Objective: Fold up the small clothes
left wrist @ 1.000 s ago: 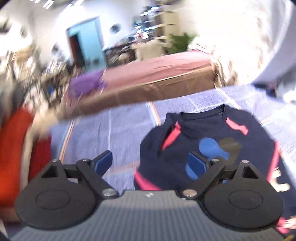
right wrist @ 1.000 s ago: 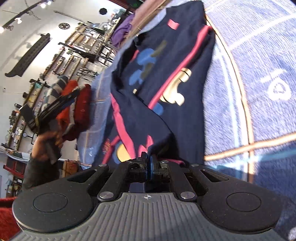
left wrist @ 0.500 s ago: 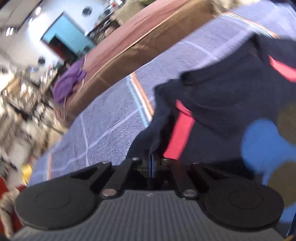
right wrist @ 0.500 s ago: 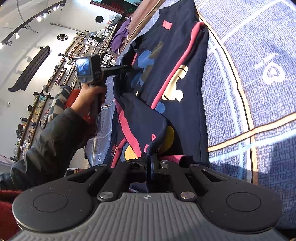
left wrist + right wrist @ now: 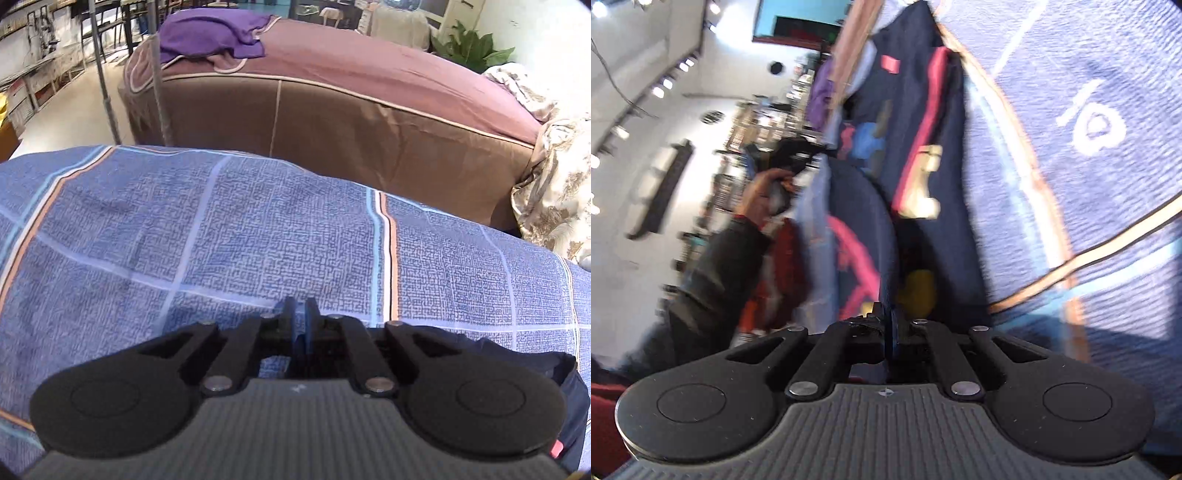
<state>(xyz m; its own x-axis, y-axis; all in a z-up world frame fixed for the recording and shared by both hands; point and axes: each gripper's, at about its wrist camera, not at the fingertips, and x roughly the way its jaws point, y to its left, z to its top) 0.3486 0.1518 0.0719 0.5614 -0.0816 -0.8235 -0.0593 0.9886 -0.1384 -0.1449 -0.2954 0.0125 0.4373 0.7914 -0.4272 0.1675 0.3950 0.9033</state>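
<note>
Right hand-held gripper (image 5: 891,332): jaws closed on the near hem of the navy shirt (image 5: 923,110). The cloth runs straight up out of the pads.

Left hand-held gripper (image 5: 300,321): jaws have just eased open a hair, pads almost together. No cloth shows at the tips in its own view, only a shirt corner low right. The right view is blurred, but the shirt's side edge rises to that gripper, held in the left hand (image 5: 764,192). I read that as a pinch on the shirt.

The shirt lies print-up on the blue checked bed (image 5: 221,229), its left side lifted in an arch between the two grips and the rest flat.

Progress: looks like the first lengthwise fold, raised but not yet laid over. Probably left: lay it down, fold the other side, halve it.

The red pile (image 5: 783,258) past the bed edge looks unfolded. Farther back, a purple cloth (image 5: 210,33) lies on the brown bed (image 5: 369,122).
</note>
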